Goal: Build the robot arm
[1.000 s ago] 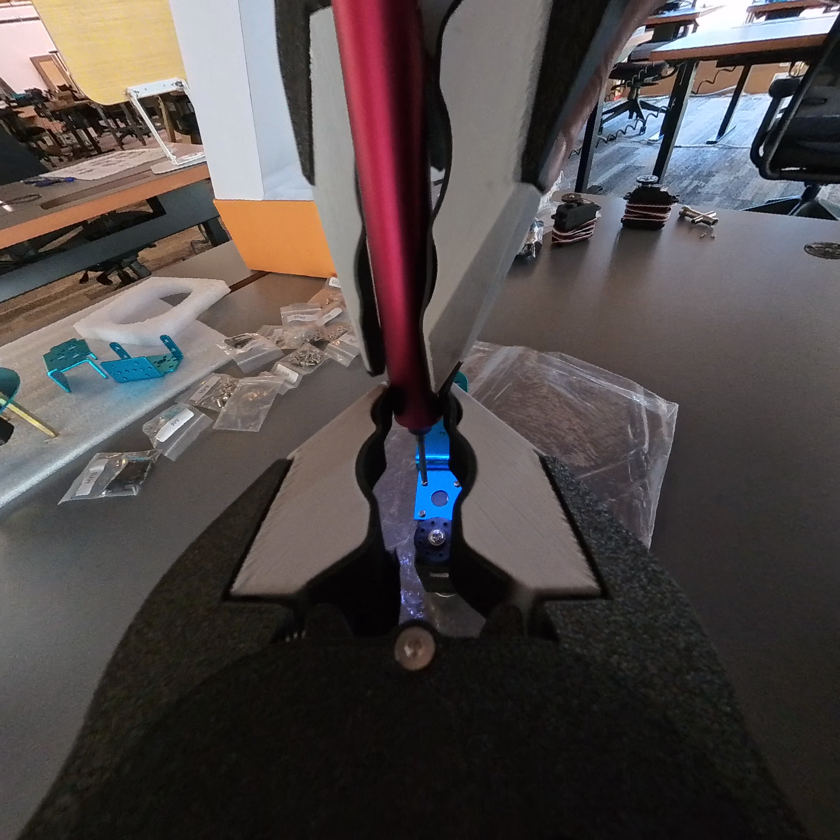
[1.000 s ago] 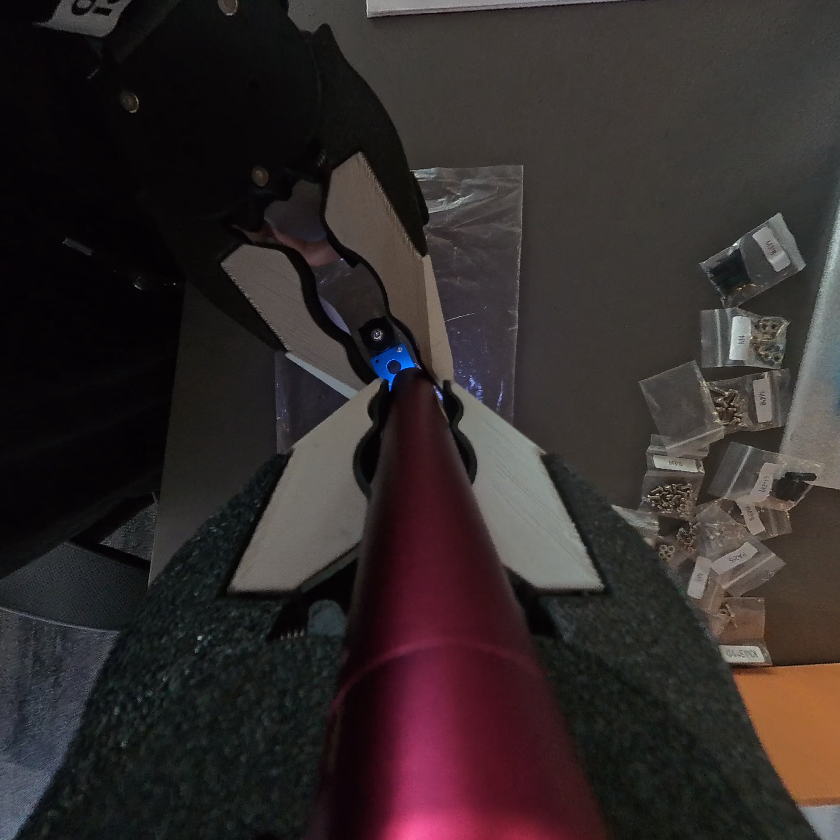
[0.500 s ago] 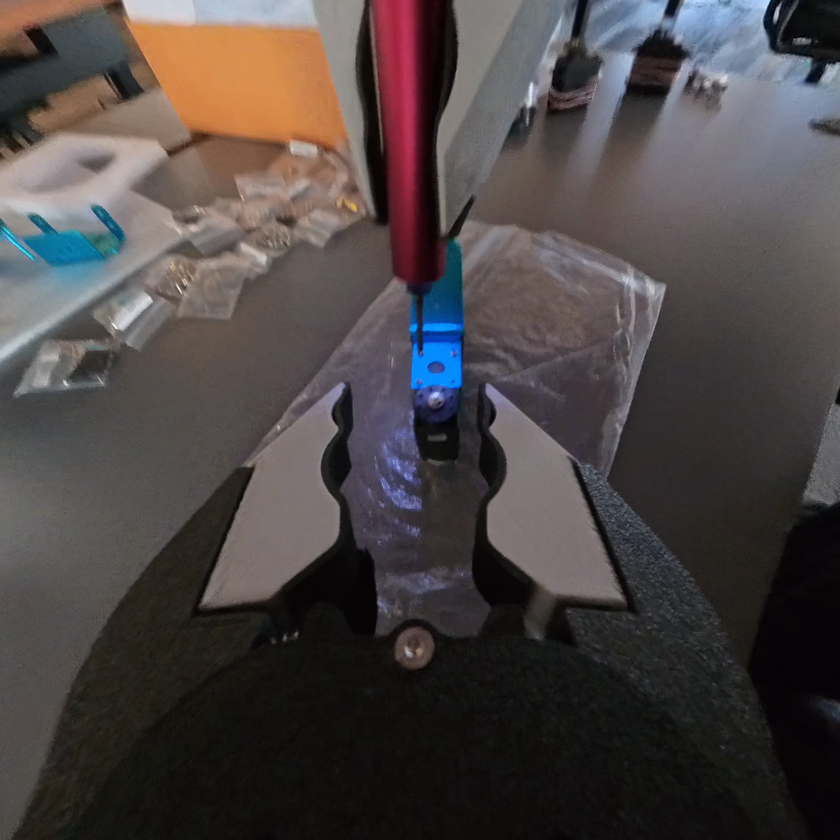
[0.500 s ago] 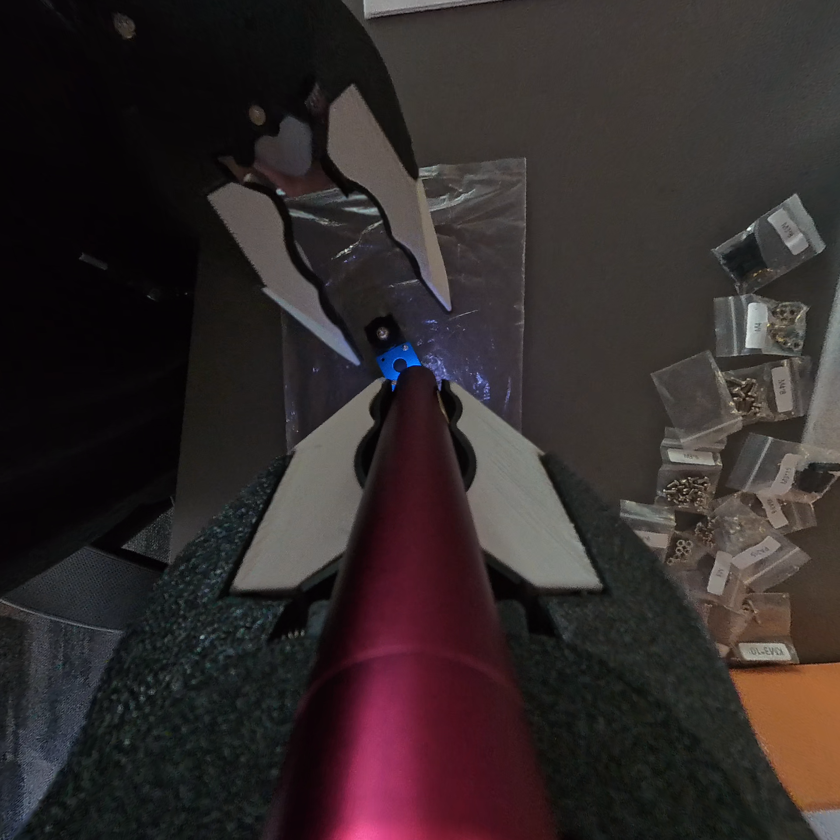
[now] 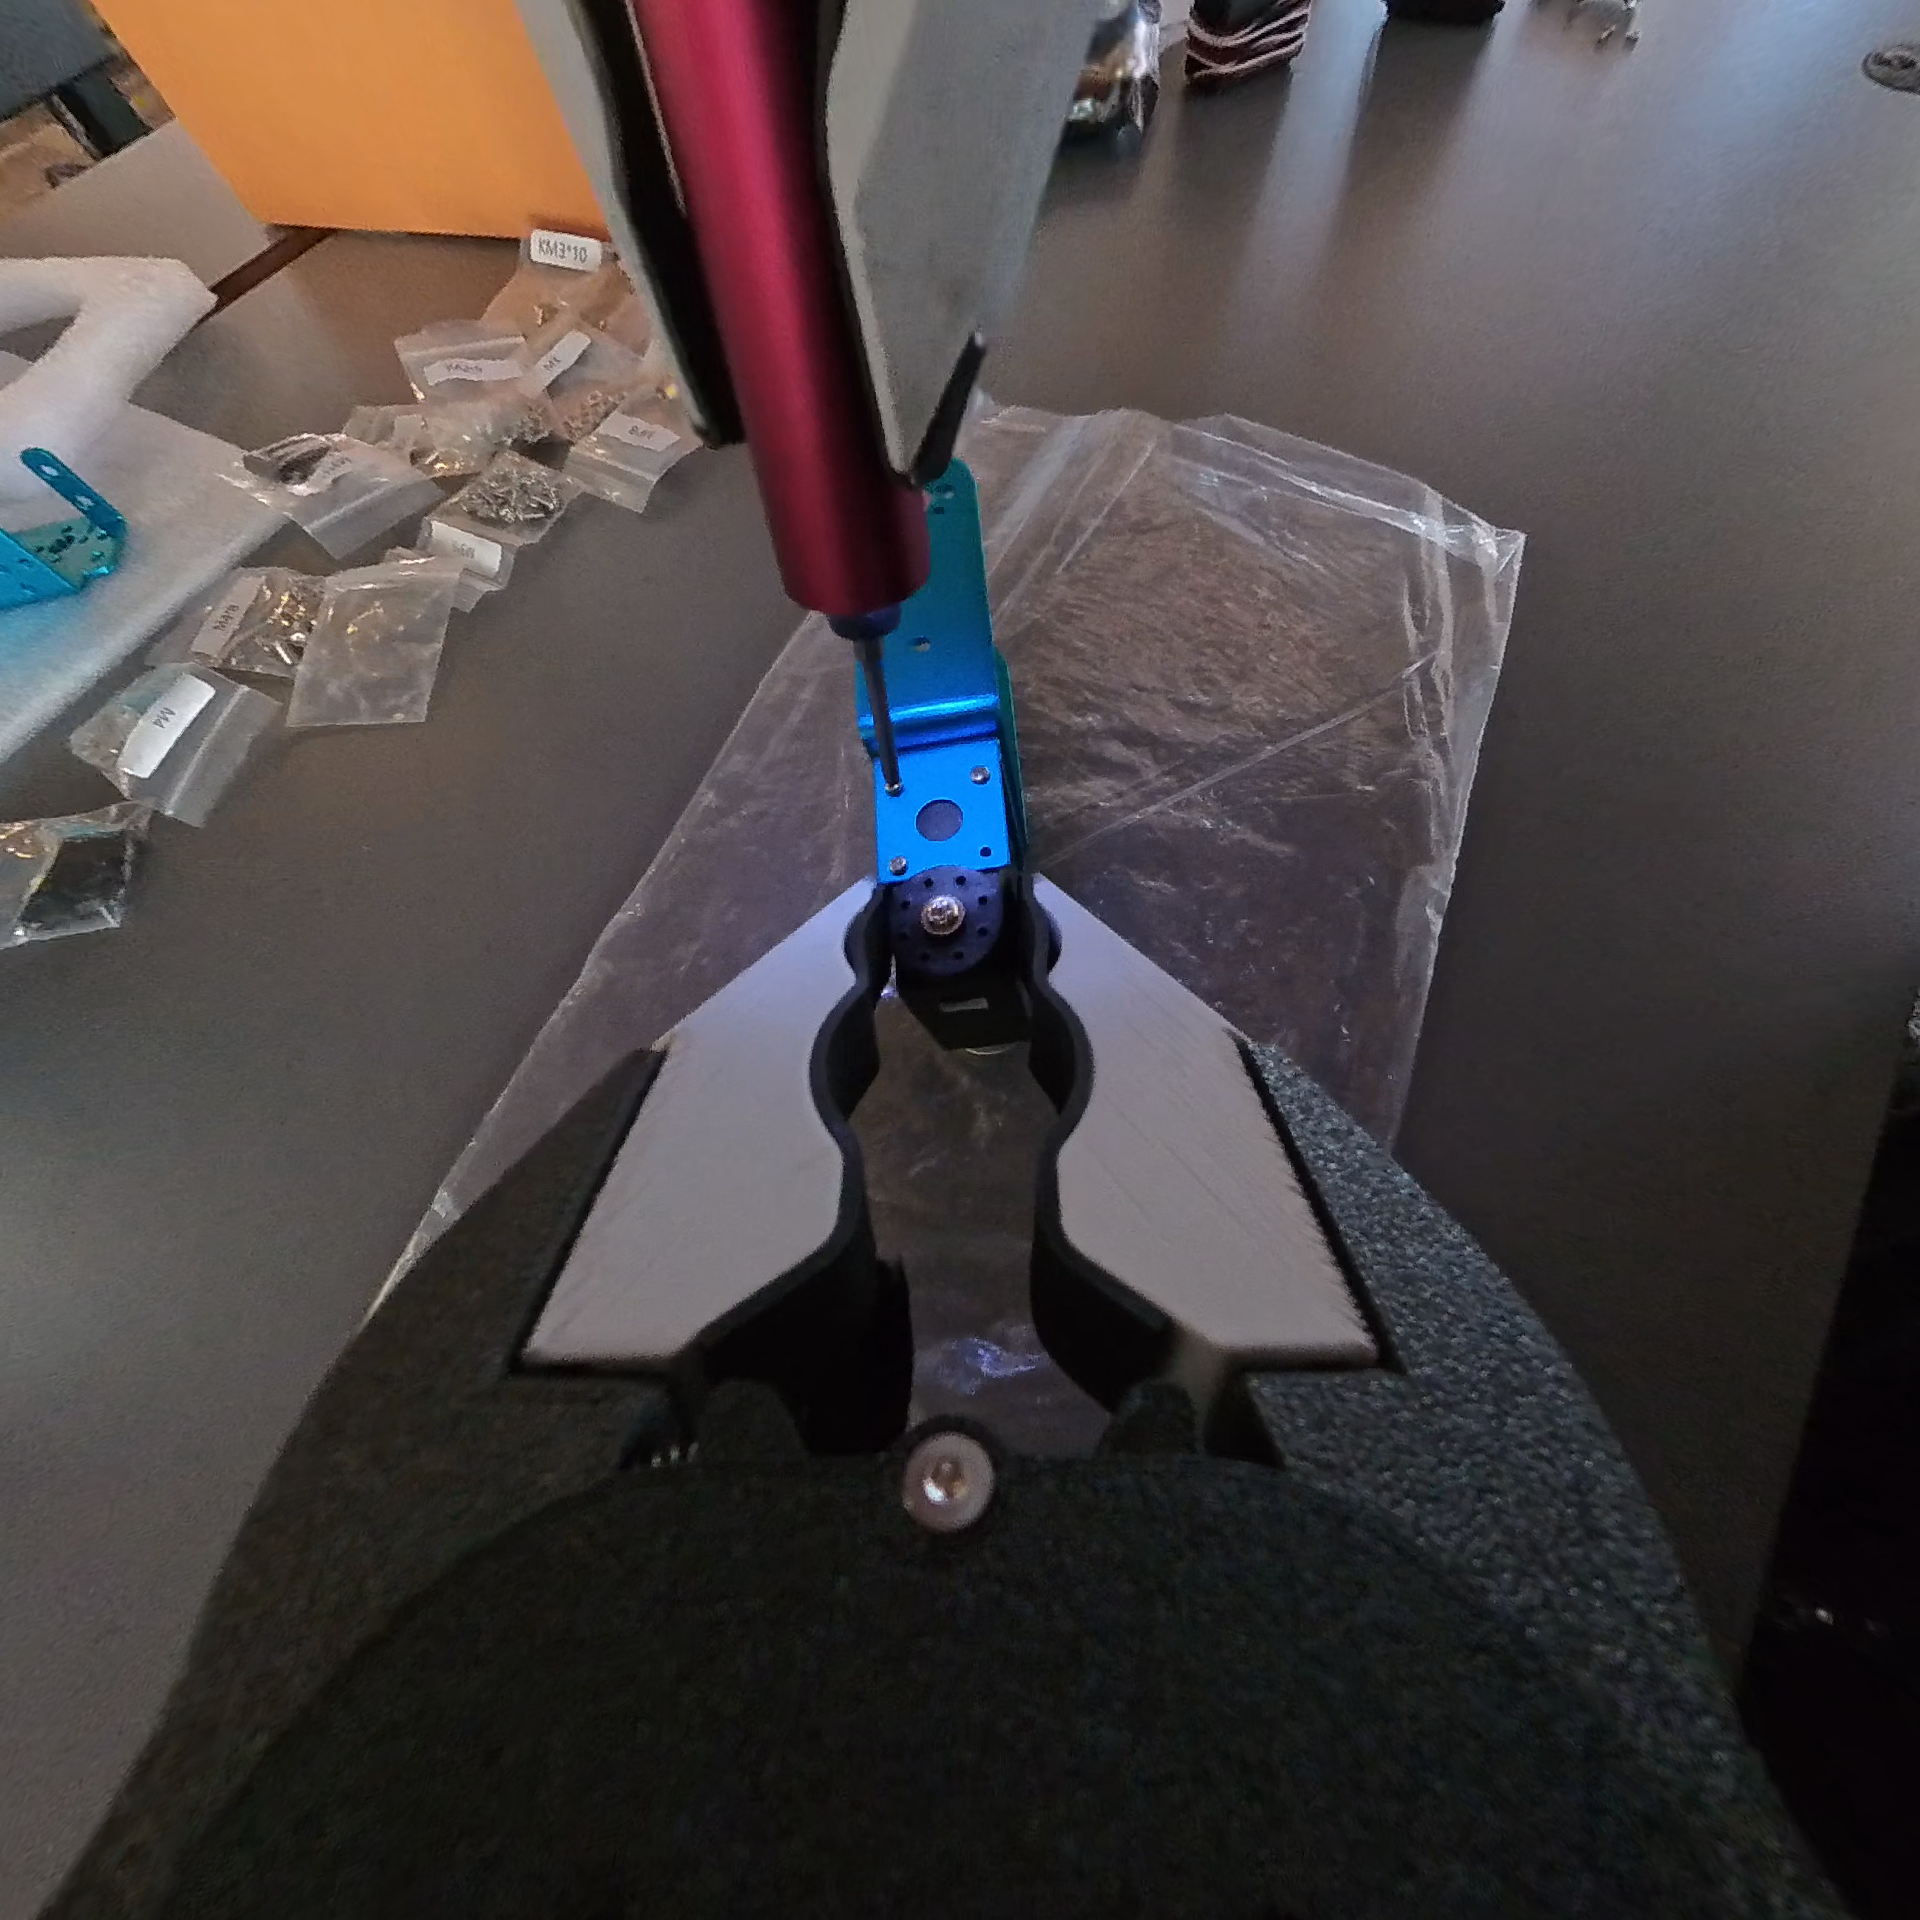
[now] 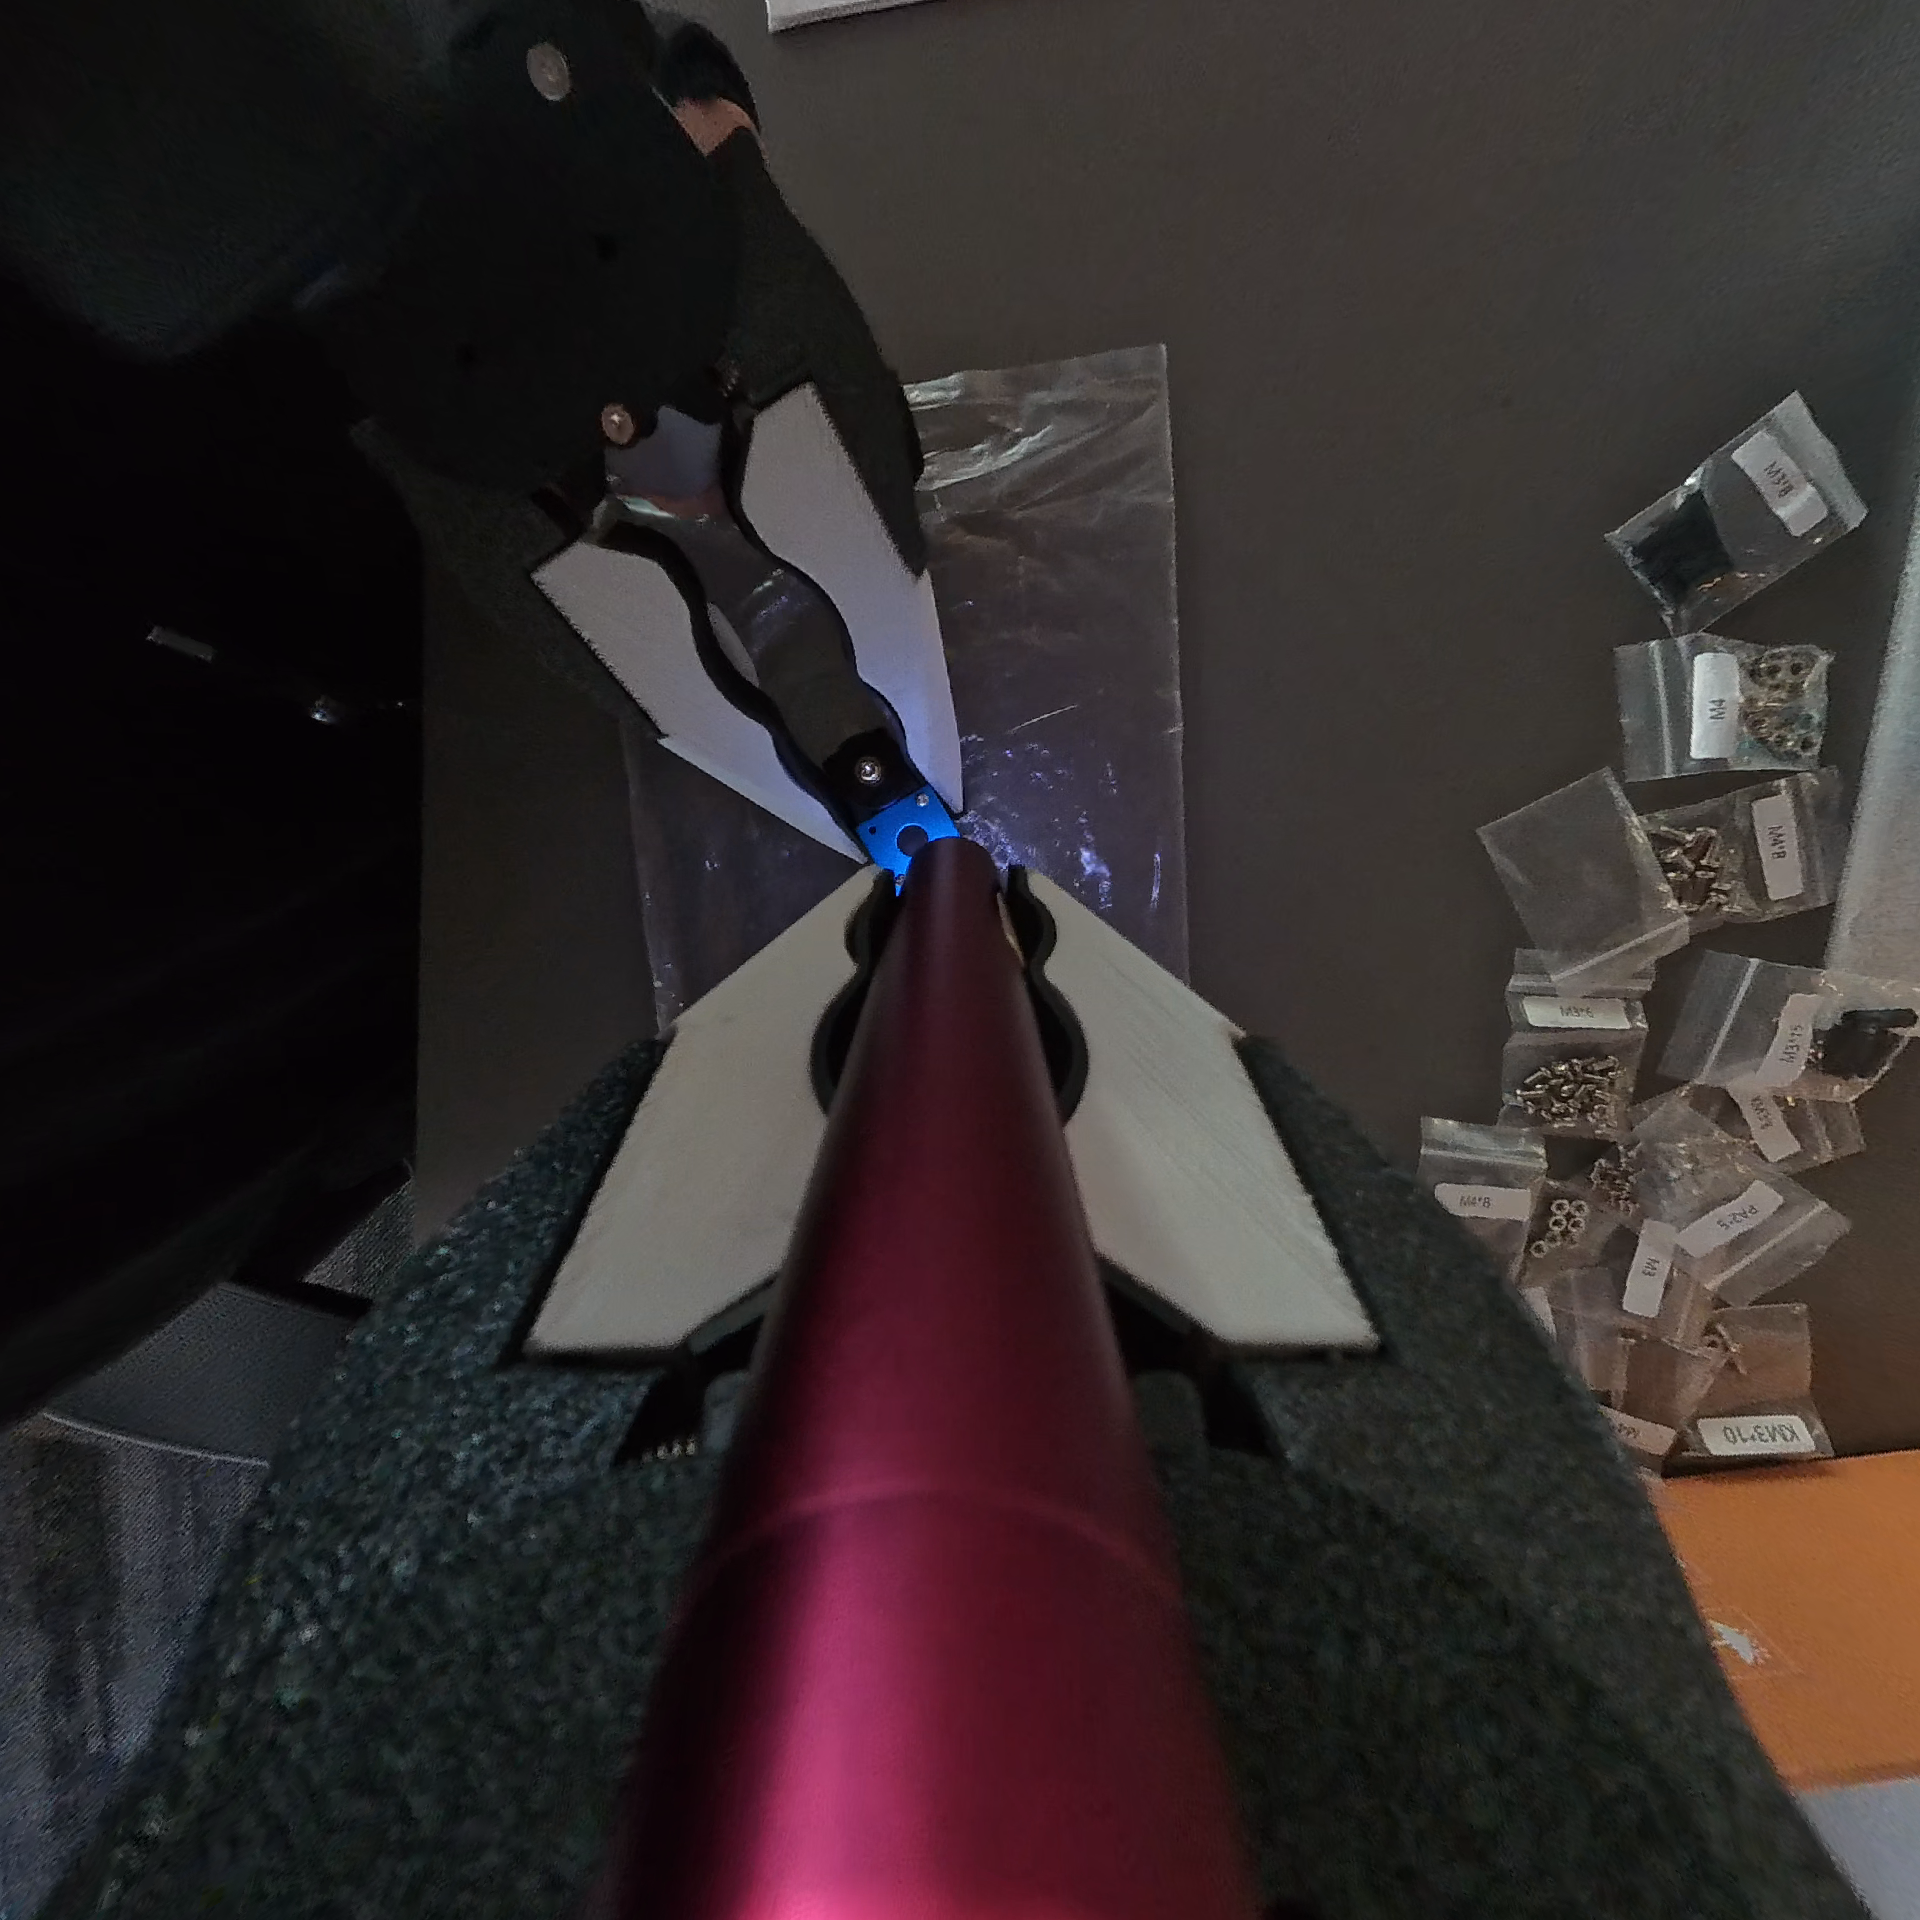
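My left gripper (image 5: 951, 920) is shut on a small black servo (image 5: 966, 1003) with a blue metal bracket (image 5: 940, 805) screwed to its round horn. It holds them over a clear plastic bag (image 5: 1247, 675). My right gripper (image 6: 940, 883) is shut on a red screwdriver (image 6: 935, 1351). The screwdriver (image 5: 800, 312) comes down from above, and its thin bit rests on a screw at the bracket's upper left corner. In the right wrist view the left gripper (image 6: 899, 821) comes in from the upper left with the servo (image 6: 868, 774) and bracket (image 6: 906, 831) at its tips.
Several small bags of screws (image 5: 416, 540) lie to the left on the dark table (image 5: 1558, 416); they also show in the right wrist view (image 6: 1683, 1039). An orange box (image 5: 343, 104), white foam (image 5: 83, 343) and another blue bracket (image 5: 52, 551) lie beyond. More servos (image 5: 1247, 42) stand at the back. Spacing between my two grippers at the tips: around 8 cm.
Half a second ago my left gripper was open and drawn back from the servo. It has moved forward and shut on the servo again. The screwdriver bit stays on the bracket.
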The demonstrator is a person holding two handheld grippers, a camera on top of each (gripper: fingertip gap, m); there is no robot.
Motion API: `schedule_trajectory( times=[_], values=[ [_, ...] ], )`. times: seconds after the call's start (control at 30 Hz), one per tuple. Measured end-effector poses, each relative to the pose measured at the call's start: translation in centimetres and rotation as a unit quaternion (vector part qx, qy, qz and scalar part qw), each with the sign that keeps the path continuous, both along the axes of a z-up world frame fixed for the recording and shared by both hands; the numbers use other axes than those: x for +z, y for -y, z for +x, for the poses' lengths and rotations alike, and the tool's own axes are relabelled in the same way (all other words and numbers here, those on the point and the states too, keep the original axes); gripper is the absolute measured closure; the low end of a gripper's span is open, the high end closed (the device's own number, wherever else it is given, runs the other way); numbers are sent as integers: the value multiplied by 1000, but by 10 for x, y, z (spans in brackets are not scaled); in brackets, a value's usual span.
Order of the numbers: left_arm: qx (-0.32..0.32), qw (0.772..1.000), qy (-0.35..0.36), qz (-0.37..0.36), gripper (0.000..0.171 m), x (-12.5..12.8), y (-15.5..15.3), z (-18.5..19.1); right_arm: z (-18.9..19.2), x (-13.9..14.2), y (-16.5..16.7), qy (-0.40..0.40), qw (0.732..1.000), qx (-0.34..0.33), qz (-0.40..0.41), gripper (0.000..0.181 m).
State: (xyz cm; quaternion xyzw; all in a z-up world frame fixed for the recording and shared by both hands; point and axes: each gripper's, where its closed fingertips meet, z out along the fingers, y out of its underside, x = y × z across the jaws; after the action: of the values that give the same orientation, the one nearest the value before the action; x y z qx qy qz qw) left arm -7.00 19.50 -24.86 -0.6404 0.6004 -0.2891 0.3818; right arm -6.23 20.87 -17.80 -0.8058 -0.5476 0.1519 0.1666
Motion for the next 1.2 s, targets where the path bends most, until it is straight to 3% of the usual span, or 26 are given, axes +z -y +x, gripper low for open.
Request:
schedule_trajectory(
  times=[1.2],
  values=[
    [-2, 1000, 1, 13, 151, -1, 3, 2, 6, -1, 6, -4, 1000, 2, -6, 159]
  ],
)
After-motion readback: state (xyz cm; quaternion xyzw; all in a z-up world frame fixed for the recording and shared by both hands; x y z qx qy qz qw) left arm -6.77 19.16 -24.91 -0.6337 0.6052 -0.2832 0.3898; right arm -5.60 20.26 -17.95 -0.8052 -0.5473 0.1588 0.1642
